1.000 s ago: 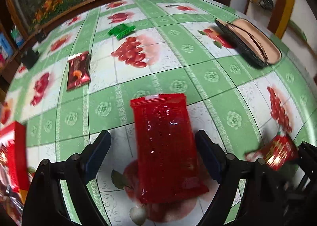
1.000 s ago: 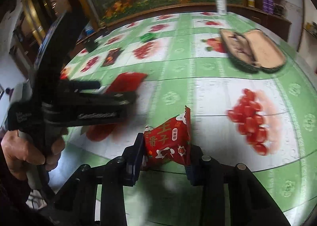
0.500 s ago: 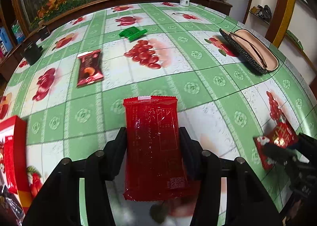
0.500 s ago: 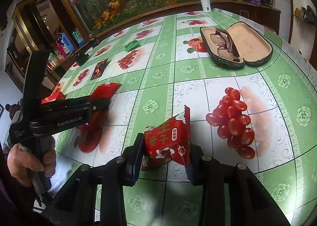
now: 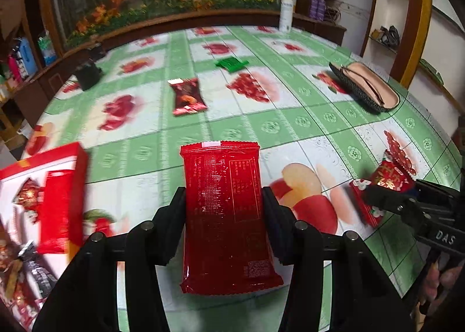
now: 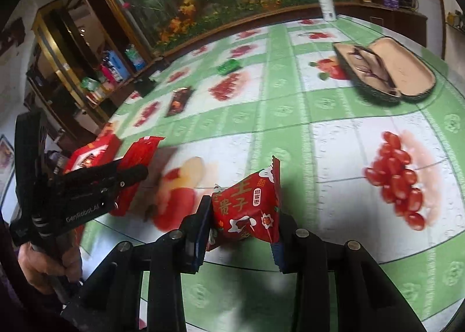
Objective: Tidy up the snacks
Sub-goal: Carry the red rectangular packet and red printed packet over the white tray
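Observation:
My left gripper (image 5: 224,201) is shut on a long flat red snack packet (image 5: 226,215) and holds it above the table. The packet also shows in the right wrist view (image 6: 136,169). My right gripper (image 6: 242,210) is shut on a small red pillow packet with gold characters (image 6: 247,207), lifted off the table; it shows at the right in the left wrist view (image 5: 383,186). A red and white box (image 5: 43,192) with snacks in it sits at the lower left. A dark red packet (image 5: 187,96) and a green packet (image 5: 231,64) lie farther back.
An open glasses case (image 6: 386,70) lies at the right rear. A white bottle (image 5: 285,10) stands at the far edge. A black object (image 5: 87,74) sits at the back left. The table has a green and white fruit-print cloth (image 5: 305,122).
My left gripper shut on the long red packet and lifted it, moving left toward the red box. My right gripper kept its small packet and rose a little.

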